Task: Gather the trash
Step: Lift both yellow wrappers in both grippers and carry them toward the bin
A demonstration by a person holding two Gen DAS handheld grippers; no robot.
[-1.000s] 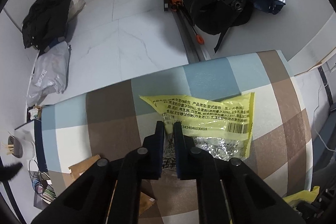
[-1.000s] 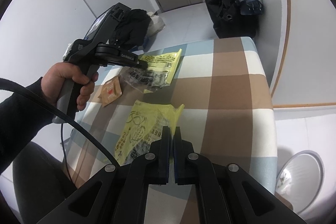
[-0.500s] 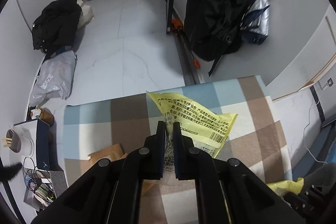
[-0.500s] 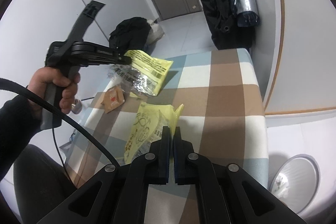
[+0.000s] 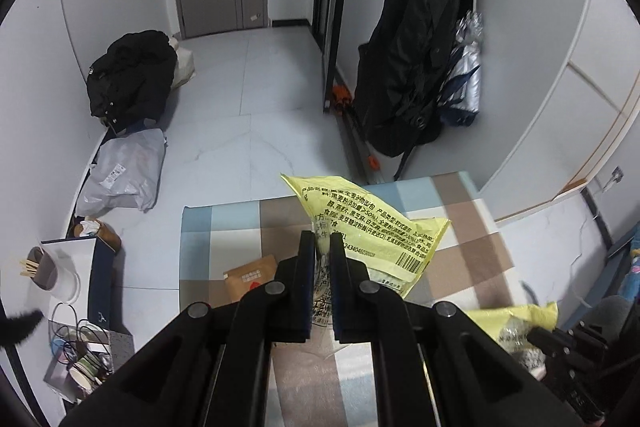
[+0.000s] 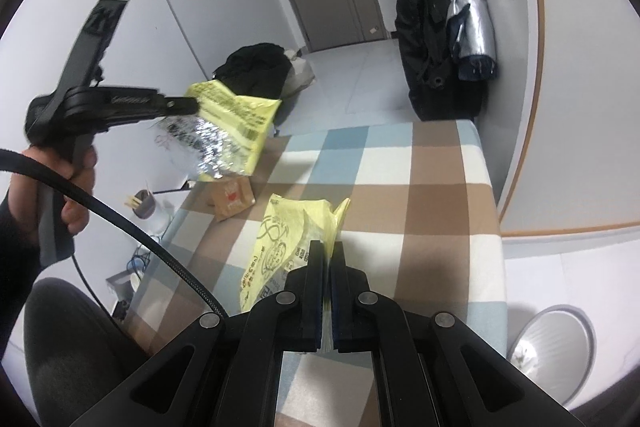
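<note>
My left gripper is shut on a yellow and silver food wrapper and holds it up in the air above the checked table. In the right wrist view the left gripper and that wrapper hang high over the table's left side. My right gripper is shut on a second yellow wrapper, which rests on the table. That wrapper shows at the lower right of the left wrist view.
A brown paper packet lies on the table near its left edge, also in the left wrist view. A round grey trash bin stands on the floor to the right of the table. Cups and clutter sit left of the table.
My left gripper has lifted its yellow and silver wrapper off the table and raised it high. My right gripper has stayed shut on the second wrapper, roughly in place.
</note>
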